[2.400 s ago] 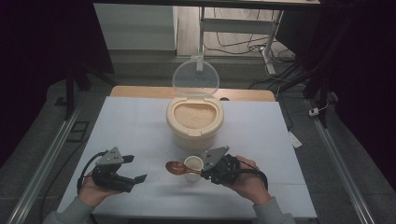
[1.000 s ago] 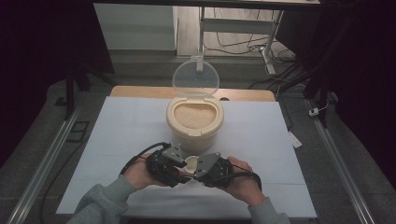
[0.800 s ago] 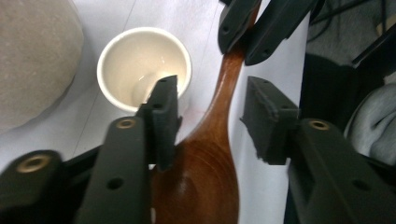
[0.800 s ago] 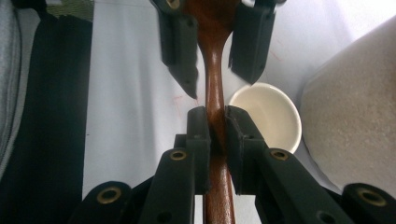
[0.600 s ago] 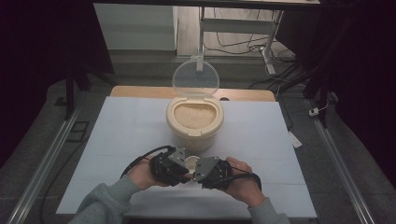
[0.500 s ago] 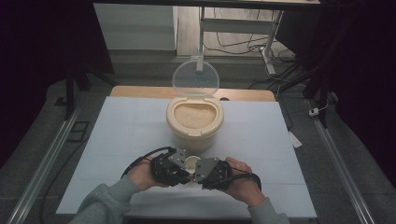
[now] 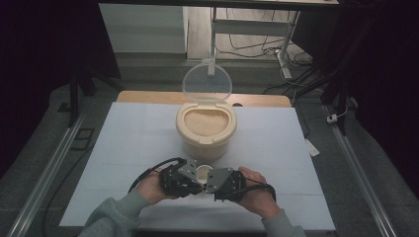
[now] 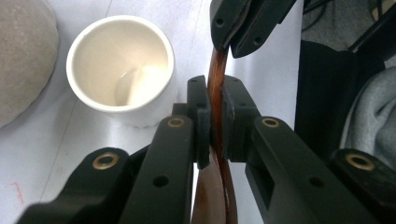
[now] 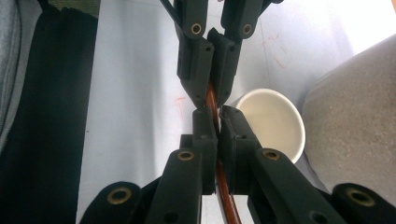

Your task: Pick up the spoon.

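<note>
Spoon: a brown wooden spoon [image 8: 215, 98] is being held edge-on between the two grippers, just beside the white cup [image 8: 122, 70], low over the white table cover [image 7: 133, 143].
Spoon, hidden parts: its bowl is running off the bottom edge of the left gripper view, and in the high view the gripper bodies are covering it, so its full shape is hard to make out.
Left gripper: the left gripper [image 8: 214, 116] is pinching the spoon's thin stem, its pads pressing on both sides; its jaws have just been closing, with the spoon between them.
Right gripper: the right gripper [image 9: 217, 122] is clamping the same stem, jaws drawn tight on it, nose to nose with the left one.
Hands: in the high view the left gripper [image 7: 184, 178] and right gripper [image 7: 223, 181] are meeting at the near edge of the table, a grey sleeve [image 7: 118, 217] coming in from below.
Cup: it is standing upright and showing a bare inside; in the high view it is peeking out between the two grippers [image 7: 202, 173].
Rice container: a cream tub of grain [image 7: 205, 123] is sitting just behind the cup, its clear lid [image 7: 206, 83] standing open.
Change: earlier the left hand was lying well off to the left, apart from the spoon, while the right alone was holding it over the cup; now both are gripping it together.
</note>
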Motion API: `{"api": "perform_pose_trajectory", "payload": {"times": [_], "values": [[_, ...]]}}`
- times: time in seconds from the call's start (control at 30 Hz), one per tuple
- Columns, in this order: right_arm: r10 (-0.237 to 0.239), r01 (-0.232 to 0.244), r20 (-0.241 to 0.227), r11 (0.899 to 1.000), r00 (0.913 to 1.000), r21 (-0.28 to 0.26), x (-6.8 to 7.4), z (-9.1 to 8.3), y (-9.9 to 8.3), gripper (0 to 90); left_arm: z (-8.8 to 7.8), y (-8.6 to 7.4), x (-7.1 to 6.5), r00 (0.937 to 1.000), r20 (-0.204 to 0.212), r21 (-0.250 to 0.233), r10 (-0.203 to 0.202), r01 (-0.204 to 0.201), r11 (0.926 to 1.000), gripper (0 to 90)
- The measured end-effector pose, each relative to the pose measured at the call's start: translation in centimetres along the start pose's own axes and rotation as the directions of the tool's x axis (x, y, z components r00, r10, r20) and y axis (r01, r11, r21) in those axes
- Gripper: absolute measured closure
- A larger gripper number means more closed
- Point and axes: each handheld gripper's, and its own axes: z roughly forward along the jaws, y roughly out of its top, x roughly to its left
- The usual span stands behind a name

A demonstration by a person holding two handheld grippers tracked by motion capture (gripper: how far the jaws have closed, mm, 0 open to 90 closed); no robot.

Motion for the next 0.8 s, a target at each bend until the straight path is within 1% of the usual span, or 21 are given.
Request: {"api": "perform_pose_trajectory", "payload": {"times": [0.07, 0.1, 0.2, 0.23, 0.27, 0.3, 0.33, 0.37, 0.4, 0.43, 0.47, 0.5, 0.53, 0.57, 0.6, 0.63, 0.67, 0.7, 0.73, 0.77, 0.8], "values": [[0.006, -0.005, 0.020, 0.999, 0.9998, -0.035, -0.1, -0.3, 0.0, 82.9, -0.1, -0.1, 0.0, 0.9999, -0.014, -0.010, -0.007, 0.007, 0.9999, 82.9], [0.011, -0.010, 0.032, 0.999, 0.9994, -0.046, -0.2, -0.8, 0.0, 78.8, -0.2, -0.3, 0.0, 0.9988, -0.047, -0.029, -0.015, 0.013, 0.9995, 83.0], [0.126, -0.110, 0.111, 0.984, 0.9858, -0.139, -0.5, -2.2, -0.3, 67.7, -0.6, -0.6, -0.3, 0.9940, -0.108, -0.060, -0.017, 0.010, 0.9981, 83.0], [0.180, -0.155, 0.138, 0.972, 0.9739, -0.175, -0.7, -2.7, -0.5, 64.7, -0.6, -0.6, -0.3, 0.9940, -0.108, -0.060, -0.017, 0.010, 0.9981, 83.0], [0.232, -0.196, 0.157, 0.957, 0.9599, -0.216, -0.9, -3.3, -0.8, 61.4, -0.8, -0.8, -0.6, 0.9886, -0.149, -0.089, -0.024, 0.010, 0.9960, 83.0], [0.291, -0.243, 0.166, 0.935, 0.9422, -0.259, -0.9, -3.7, -1.2, 59.1, -0.8, -0.8, -0.6, 0.9886, -0.149, -0.089, -0.024, 0.010, 0.9960, 83.0], [0.348, -0.286, 0.179, 0.910, 0.9204, -0.299, -1.0, -4.2, -1.5, 56.6, -1.0, -0.9, -0.9, 0.9820, -0.186, -0.113, -0.033, 0.012, 0.9935, 83.0], [0.393, -0.320, 0.184, 0.888, 0.9010, -0.330, -1.0, -4.7, -1.9, 54.0, -1.0, -0.9, -0.9, 0.9820, -0.186, -0.113, -0.033, 0.012, 0.9935, 83.0], [0.393, -0.320, 0.184, 0.888, 0.9010, -0.330, -1.0, -4.7, -1.9, 54.0, -1.0, -1.0, -1.0, 0.9782, -0.205, -0.126, -0.036, 0.010, 0.9920, 83.0], [0.460, -0.370, 0.193, 0.852, 0.8667, -0.369, -0.8, -5.3, -2.5, 50.2, -1.0, -1.2, -1.3, 0.9724, -0.230, -0.142, -0.042, 0.009, 0.9898, 83.0], [0.488, -0.389, 0.210, 0.839, 0.8473, -0.381, -0.7, -5.5, -2.8, 47.9, -1.0, -1.2, -1.4, 0.9690, -0.243, -0.148, -0.046, 0.010, 0.9889, 83.0], [0.488, -0.389, 0.210, 0.839, 0.8473, -0.381, -0.7, -5.5, -2.8, 47.9, -1.0, -1.2, -1.4, 0.9690, -0.243, -0.148, -0.046, 0.010, 0.9889, 83.0], [0.541, -0.424, 0.215, 0.803, 0.8129, -0.418, -0.5, -5.7, -3.3, 44.9, -1.0, -1.3, -1.5, 0.9660, -0.253, -0.156, -0.053, 0.013, 0.9877, 83.0], [0.570, -0.448, 0.223, 0.787, 0.7908, -0.424, -0.4, -5.8, -3.5, 42.9, -1.0, -1.3, -1.6, 0.9593, -0.274, -0.176, -0.066, 0.017, 0.9842, 83.0], [0.588, -0.461, 0.221, 0.774, 0.7784, -0.435, -0.3, -5.8, -3.7, 41.5, -1.0, -1.3, -1.6, 0.9593, -0.274, -0.176, -0.066, 0.017, 0.9842, 83.0], [0.603, -0.473, 0.224, 0.763, 0.7655, -0.440, -0.2, -5.8, -3.8, 40.2, -1.2, -1.4, -1.8, 0.9512, -0.298, -0.197, -0.079, 0.019, 0.9803, 83.0], [0.603, -0.473, 0.224, 0.763, 0.7655, -0.440, -0.2, -5.8, -3.8, 40.2, -1.2, -1.4, -1.8, 0.9512, -0.298, -0.197, -0.079, 0.019, 0.9803, 83.0], [0.622, -0.489, 0.225, 0.750, 0.7502, -0.445, -0.1, -5.8, -4.0, 39.3, -1.2, -1.4, -1.8, 0.9481, -0.307, -0.204, -0.083, 0.020, 0.9788, 83.0], [0.640, -0.501, 0.210, 0.730, 0.7388, -0.464, 0.0, -5.8, -4.3, 38.6, -1.3, -1.4, -1.9, 0.9456, -0.313, -0.210, -0.088, 0.021, 0.9774, 83.0], [0.640, -0.501, 0.210, 0.730, 0.7388, -0.464, 0.0, -5.8, -4.3, 38.6, -1.3, -1.4, -1.9, 0.9436, -0.318, -0.213, -0.091, 0.022, 0.9768, 83.0], [0.666, -0.521, 0.193, 0.704, 0.7205, -0.482, -0.1, -5.9, -4.6, 38.1, -1.3, -1.4, -1.9, 0.9420, -0.322, -0.214, -0.093, 0.023, 0.9766, 83.0]]}}
